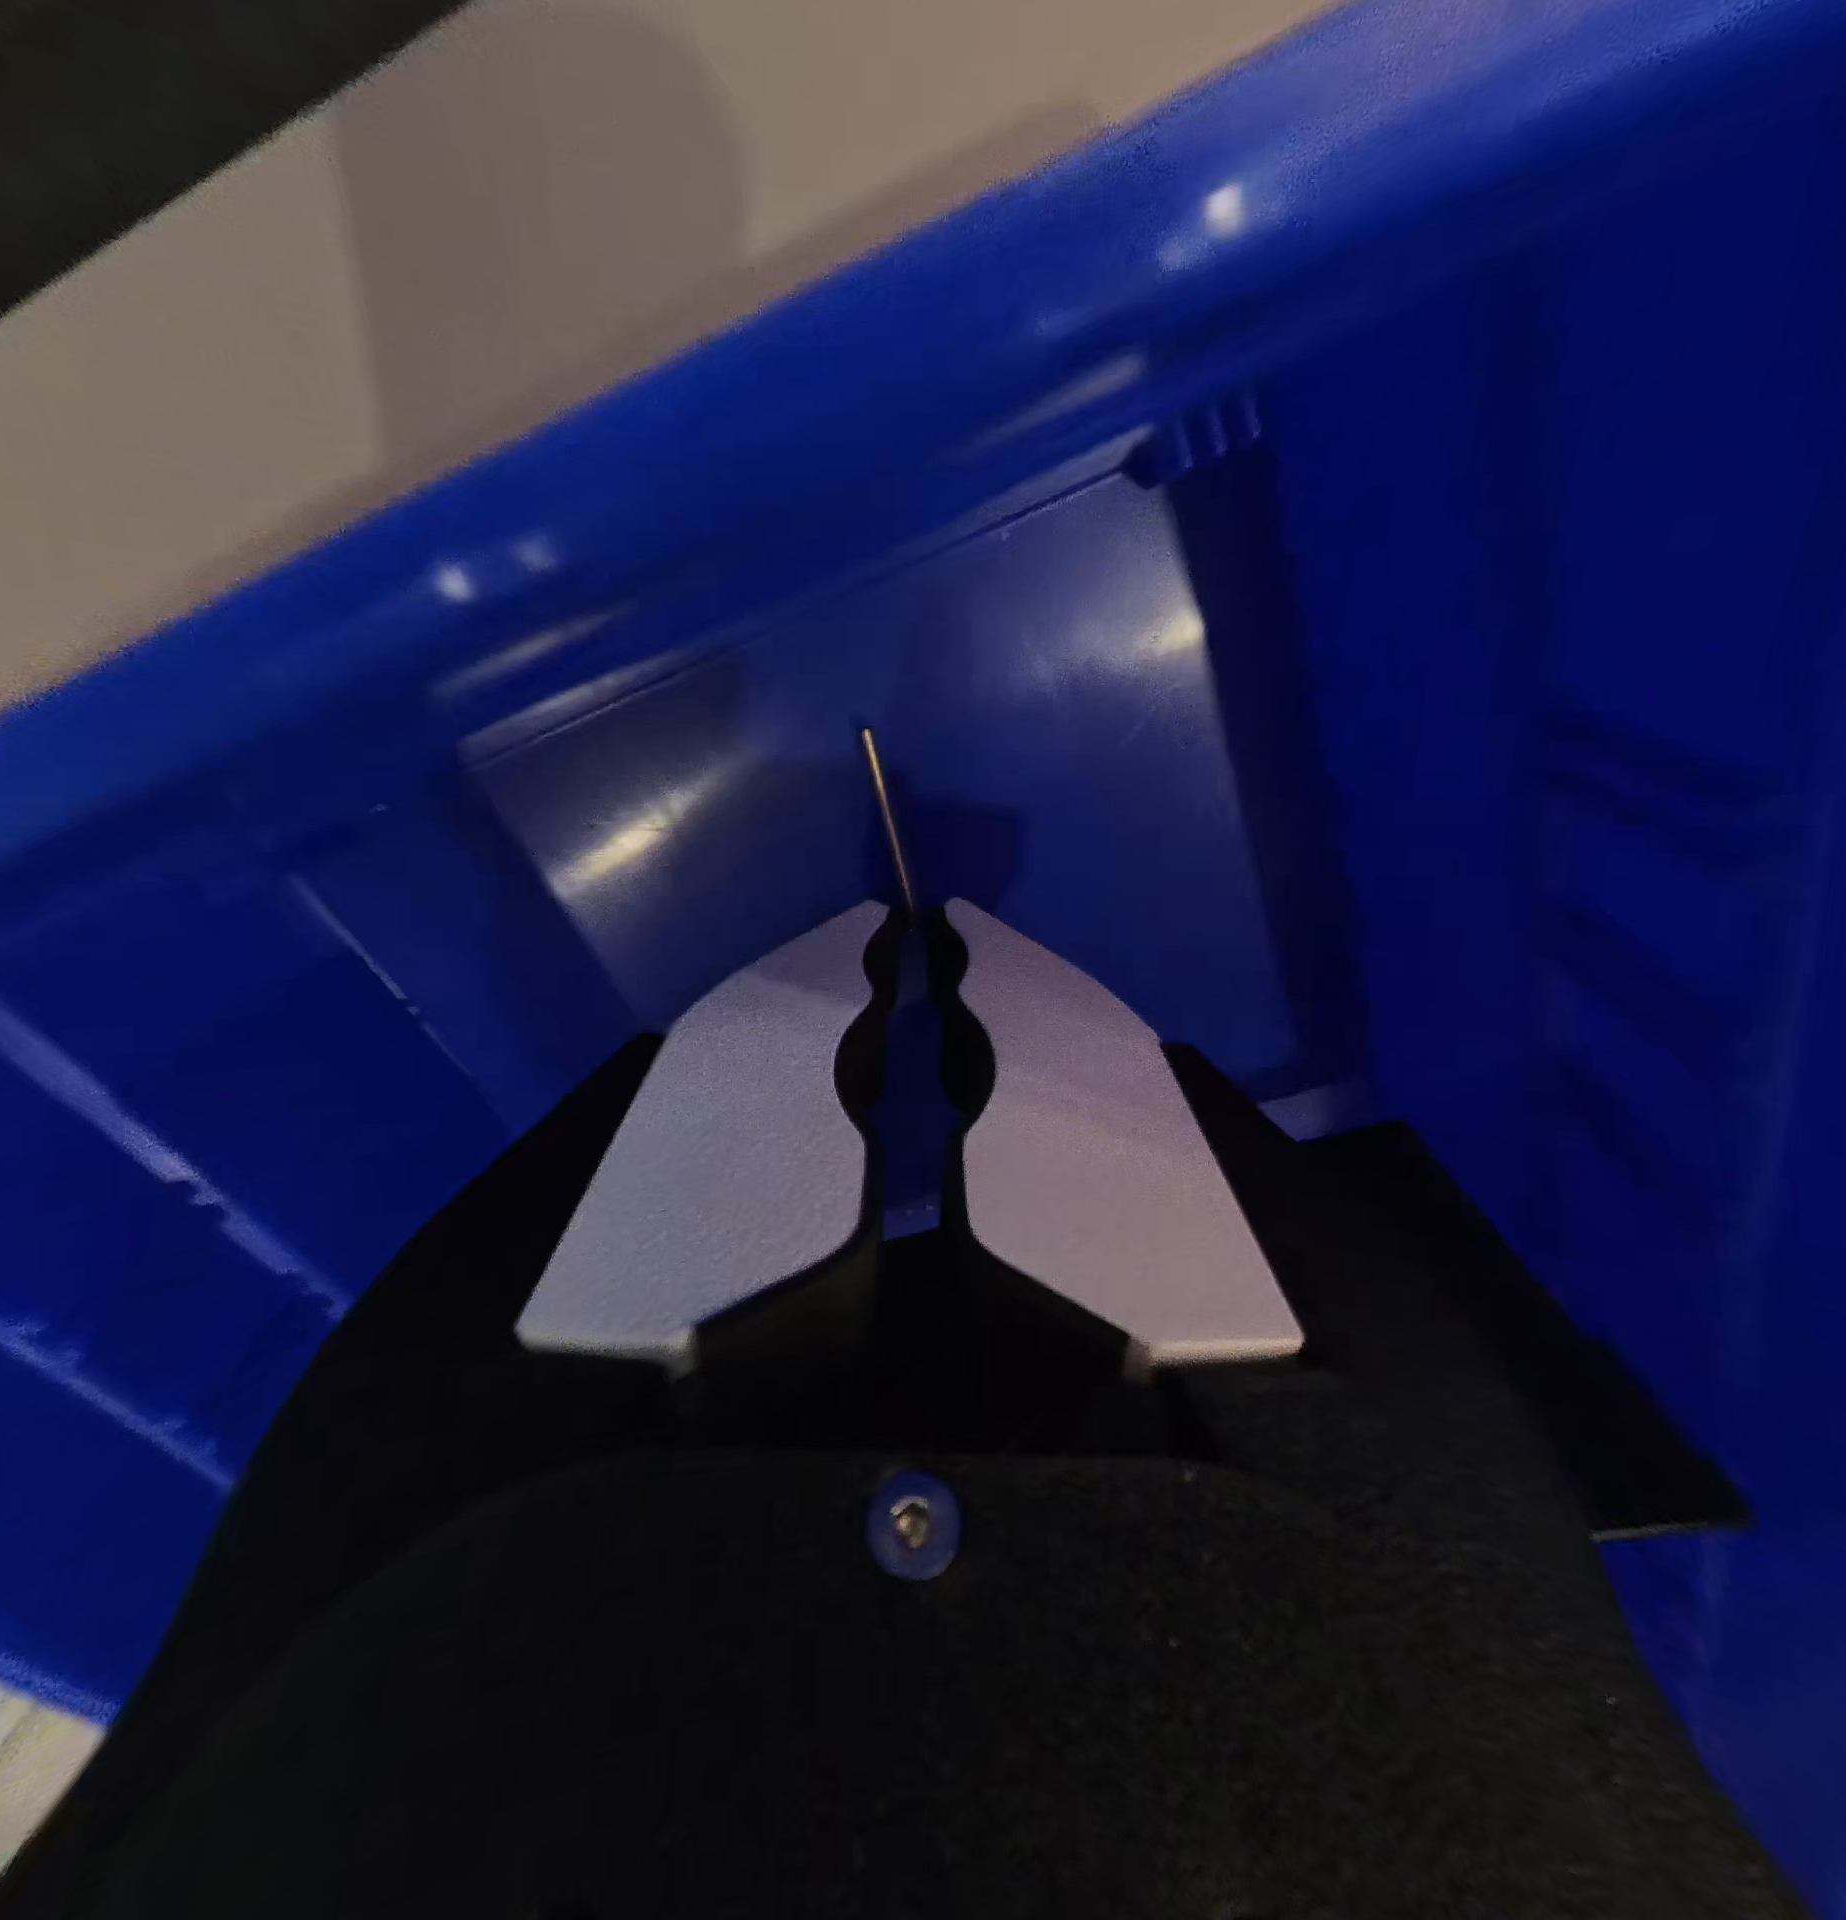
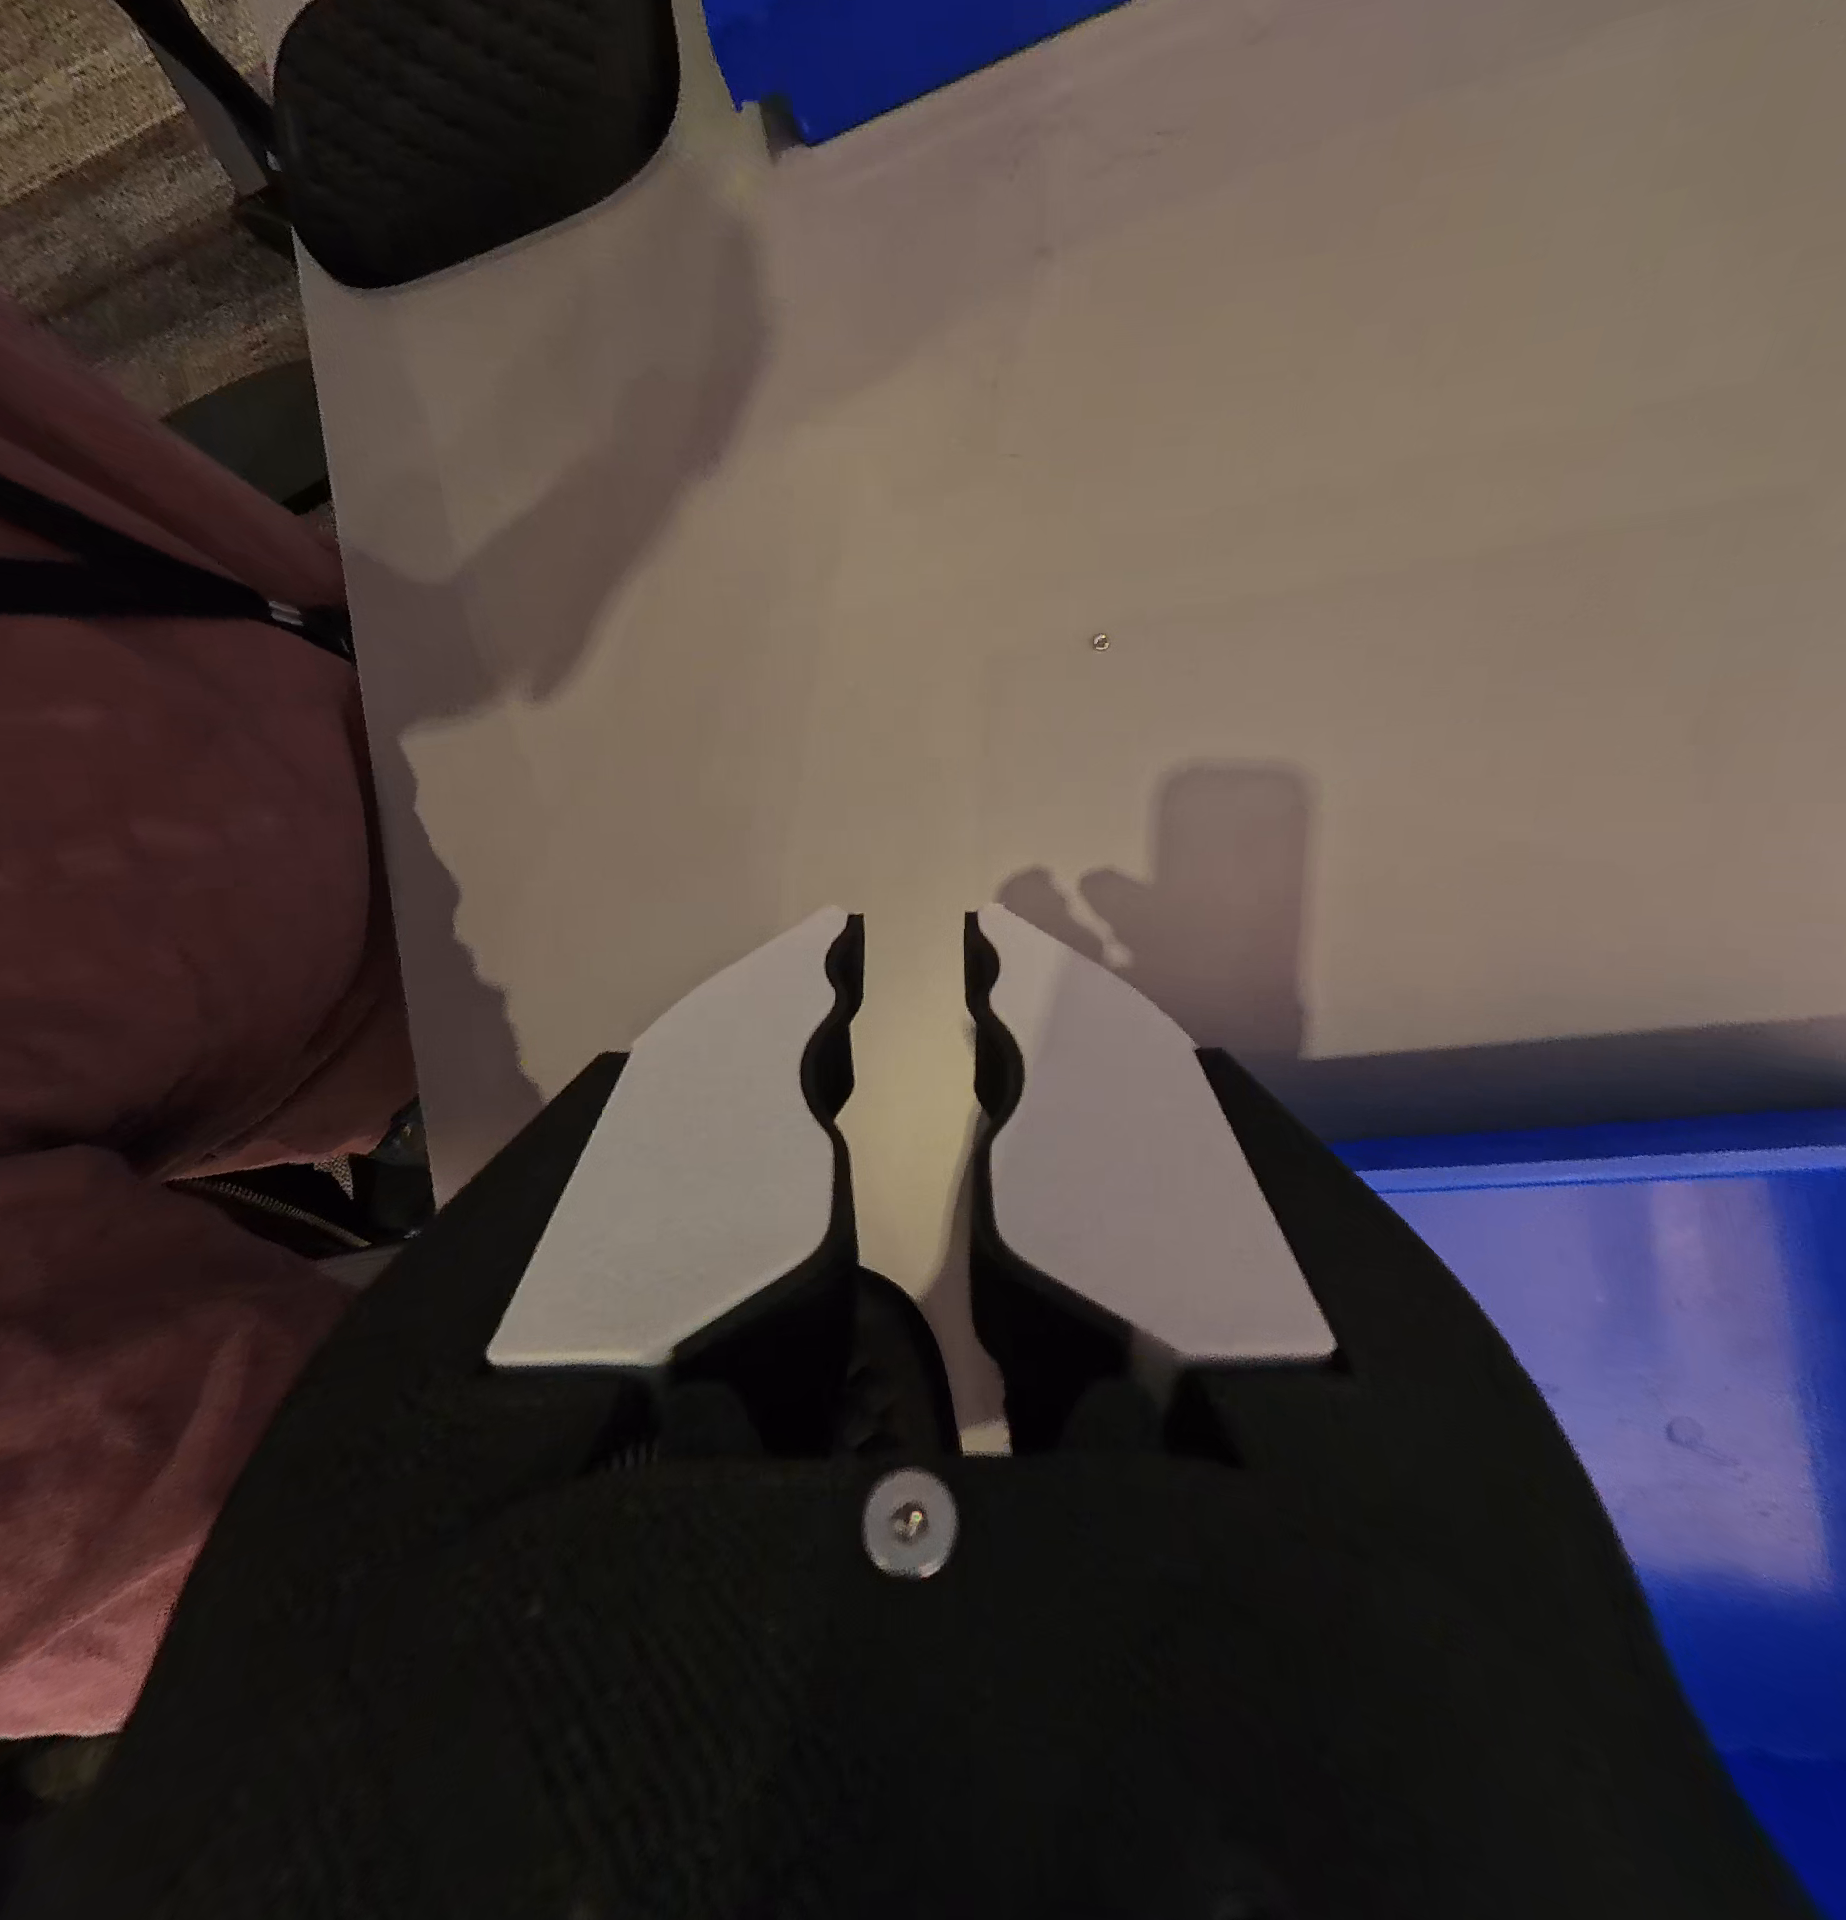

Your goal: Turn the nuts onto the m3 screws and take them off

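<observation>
From the left: my left claw [image 1: 917, 909] is nearly closed, jaws pinching the base of a thin metal pin, I take it for the m3 screw [image 1: 888, 816]. Its long axis runs straight out from the tips, a bit tilted to the left, pointing into the blue bin [image 1: 1002, 436]. The bin wall is just behind the screw; touching or not I cannot tell.

Then the right claw [image 2: 914, 920]: narrow gap, nothing between the jaws, hovering over the white tabletop [image 2: 1314, 416]. One small nut [image 2: 1101, 643] lies on the tabletop, ahead of the claw tips and to the right side, well apart. Another corner of blue bin [image 2: 1625, 1351] sits right of this claw.

Imo the right claw is nearer to the nut, so it must go fwd-right and open a bit more to pick it.
</observation>
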A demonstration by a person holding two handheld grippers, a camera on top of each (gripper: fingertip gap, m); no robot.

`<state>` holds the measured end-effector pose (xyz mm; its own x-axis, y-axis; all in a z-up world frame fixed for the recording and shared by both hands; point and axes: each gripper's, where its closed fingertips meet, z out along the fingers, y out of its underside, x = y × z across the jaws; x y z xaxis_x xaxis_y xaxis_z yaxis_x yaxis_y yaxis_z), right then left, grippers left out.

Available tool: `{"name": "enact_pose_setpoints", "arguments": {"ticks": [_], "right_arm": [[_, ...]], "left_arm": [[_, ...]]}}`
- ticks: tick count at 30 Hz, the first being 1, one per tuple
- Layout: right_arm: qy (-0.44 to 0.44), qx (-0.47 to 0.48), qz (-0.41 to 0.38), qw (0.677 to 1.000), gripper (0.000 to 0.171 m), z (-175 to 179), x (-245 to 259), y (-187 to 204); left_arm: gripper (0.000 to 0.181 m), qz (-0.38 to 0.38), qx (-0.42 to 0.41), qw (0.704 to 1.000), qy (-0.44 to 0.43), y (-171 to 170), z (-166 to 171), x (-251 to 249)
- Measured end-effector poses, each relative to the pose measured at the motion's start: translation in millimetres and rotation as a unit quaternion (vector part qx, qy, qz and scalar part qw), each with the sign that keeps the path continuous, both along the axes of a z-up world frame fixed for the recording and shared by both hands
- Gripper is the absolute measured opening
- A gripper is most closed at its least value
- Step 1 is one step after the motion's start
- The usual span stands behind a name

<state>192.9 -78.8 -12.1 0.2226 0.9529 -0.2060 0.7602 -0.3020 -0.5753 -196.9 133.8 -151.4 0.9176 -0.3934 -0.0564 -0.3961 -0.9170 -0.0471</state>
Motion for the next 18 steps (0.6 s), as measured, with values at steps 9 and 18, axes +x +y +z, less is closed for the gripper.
{"name": "enact_pose_setpoints", "arguments": {"ticks": [9, 18], "right_arm": [[0.039, 0.01, -0.013, 0.999, 0.019, 9, -2, 10], [0.158, 0.031, -0.029, 0.987, 0.019, 34, -46, 39]], "left_arm": [[0.005, -0.009, 0.111, 0.992, -0.064, 8, 54, 1], [0.005, -0.09, 0.239, 0.929, -0.269, -38, 151, 103]]}}
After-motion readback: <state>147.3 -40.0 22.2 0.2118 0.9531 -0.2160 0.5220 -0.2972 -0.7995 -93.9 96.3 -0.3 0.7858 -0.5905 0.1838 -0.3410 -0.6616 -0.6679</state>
